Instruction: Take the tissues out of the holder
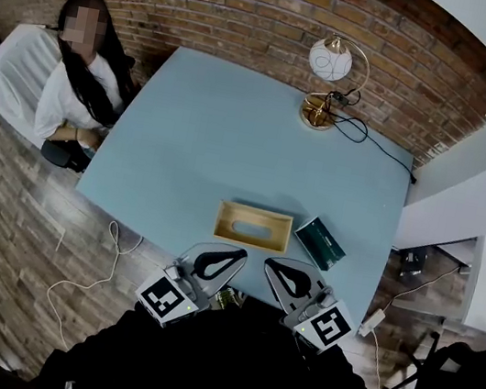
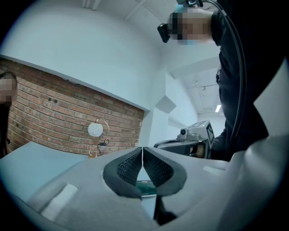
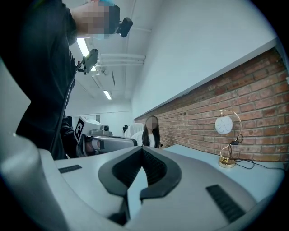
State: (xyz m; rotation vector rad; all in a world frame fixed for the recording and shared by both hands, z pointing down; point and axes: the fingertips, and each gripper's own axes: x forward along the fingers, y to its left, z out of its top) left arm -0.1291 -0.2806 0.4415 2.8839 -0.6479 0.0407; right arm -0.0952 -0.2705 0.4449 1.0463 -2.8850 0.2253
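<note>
Table lay open beyond the wooden holder; a green pack crowded its right; lamp stood far back.

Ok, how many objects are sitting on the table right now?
3: a lamp at the far edge, a wooden tissue holder near the front, a dark green packet just right of it.

**Head view.** A wooden tissue holder with an oval top slot lies on a pale blue table. Just right of the holder lies a dark green pack, set at an angle. Well beyond the holder stands a globe lamp with a black cable. In front of the holder, apart from it, hover the left gripper and right gripper, jaws apparently together. Far left of the holder sits a person.
</note>
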